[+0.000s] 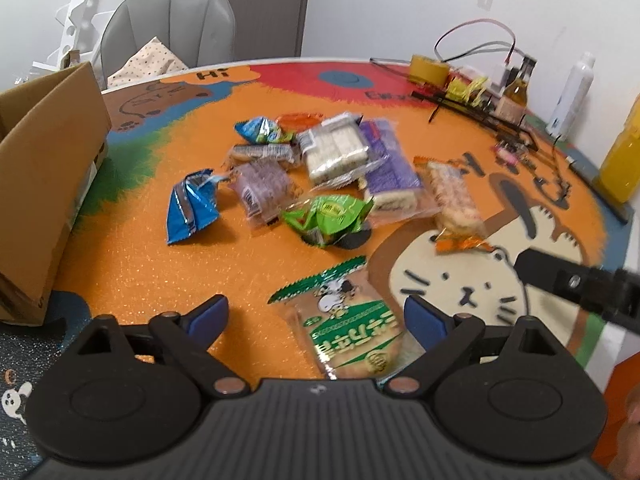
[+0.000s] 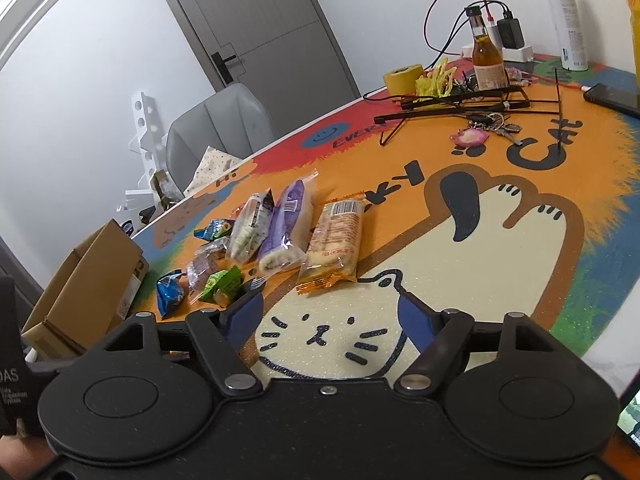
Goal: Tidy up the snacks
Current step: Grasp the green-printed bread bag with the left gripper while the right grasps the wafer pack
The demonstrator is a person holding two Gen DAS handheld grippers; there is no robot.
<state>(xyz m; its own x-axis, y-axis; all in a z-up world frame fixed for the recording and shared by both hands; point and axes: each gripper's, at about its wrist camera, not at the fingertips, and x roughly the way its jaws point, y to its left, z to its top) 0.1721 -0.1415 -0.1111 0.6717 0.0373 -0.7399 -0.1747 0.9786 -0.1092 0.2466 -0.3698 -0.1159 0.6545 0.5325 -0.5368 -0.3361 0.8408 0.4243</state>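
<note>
Several snack packets lie in a pile on the orange cat mat (image 1: 132, 264). A green-and-white cracker packet (image 1: 348, 328) lies between the fingers of my open left gripper (image 1: 316, 316), not clamped. Farther off are a blue packet (image 1: 192, 208), a green packet (image 1: 332, 216), a purple bread packet (image 1: 390, 168) and an orange-edged biscuit packet (image 1: 452, 200). My right gripper (image 2: 330, 312) is open and empty over the cat drawing, short of the orange-edged biscuit packet (image 2: 334, 244), the purple packet (image 2: 286, 224) and the green packet (image 2: 222, 284).
An open cardboard box (image 1: 44, 168) stands at the mat's left edge, also in the right wrist view (image 2: 84, 288). At the back right are a tape roll (image 2: 404, 76), a brown bottle (image 2: 486, 60), black wire stands (image 2: 460, 104), keys (image 2: 496, 124), a white bottle (image 2: 562, 16) and a phone (image 2: 612, 98). A grey chair (image 1: 172, 28) stands behind.
</note>
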